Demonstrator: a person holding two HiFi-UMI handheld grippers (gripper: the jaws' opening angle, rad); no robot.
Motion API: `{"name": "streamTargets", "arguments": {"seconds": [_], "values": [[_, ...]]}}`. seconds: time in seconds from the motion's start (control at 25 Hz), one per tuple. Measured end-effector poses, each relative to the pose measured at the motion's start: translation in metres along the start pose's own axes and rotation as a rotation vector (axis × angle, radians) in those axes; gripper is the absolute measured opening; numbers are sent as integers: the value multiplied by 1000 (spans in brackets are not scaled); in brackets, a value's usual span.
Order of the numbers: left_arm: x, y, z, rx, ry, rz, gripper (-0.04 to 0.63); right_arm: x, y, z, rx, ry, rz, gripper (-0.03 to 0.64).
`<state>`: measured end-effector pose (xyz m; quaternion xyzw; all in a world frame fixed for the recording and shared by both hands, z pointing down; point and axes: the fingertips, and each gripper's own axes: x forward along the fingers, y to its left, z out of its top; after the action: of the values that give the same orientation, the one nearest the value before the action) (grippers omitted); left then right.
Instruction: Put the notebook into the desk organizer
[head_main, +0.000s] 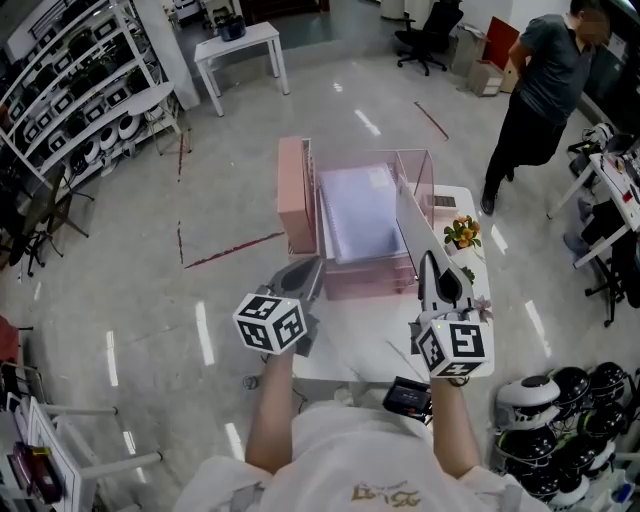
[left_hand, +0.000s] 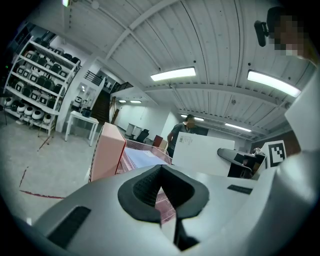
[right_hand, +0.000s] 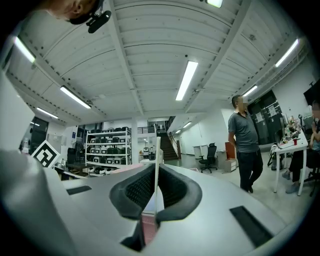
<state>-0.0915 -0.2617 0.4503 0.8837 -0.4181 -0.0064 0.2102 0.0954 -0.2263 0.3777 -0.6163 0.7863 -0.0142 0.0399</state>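
White counter (head_main: 372, 345) at frame centre in the head view. It carries a pink desk organizer (head_main: 365, 282) with clear pink walls and a stack of pale sheets inside.

Notebook (head_main: 418, 235): white, held on edge and tilted, lower right of centre, along the organizer's right side. Not lying in the tray. Contact with the organizer's wall cannot be told. It shows as a white panel (left_hand: 202, 155) right of centre in the left gripper view.

Right gripper (head_main: 436, 280): jaws pinching the notebook's near end. The right gripper view shows the cover edge-on (right_hand: 157, 165), clamped between the black pads (right_hand: 135, 192).

Left gripper (head_main: 305, 275): lower left of centre, at the organizer's near left corner. Jaws pressed together, nothing between them.
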Motion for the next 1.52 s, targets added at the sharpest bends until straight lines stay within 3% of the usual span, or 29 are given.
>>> {"name": "streamTargets", "arguments": {"seconds": [0.52,1.52], "values": [[5,12,12,8,-19,33,15,23,19,-15,-155,43,55,20],[25,41,10,-8,4,76,15,83,42,-44,-263,129,156,20]]}}
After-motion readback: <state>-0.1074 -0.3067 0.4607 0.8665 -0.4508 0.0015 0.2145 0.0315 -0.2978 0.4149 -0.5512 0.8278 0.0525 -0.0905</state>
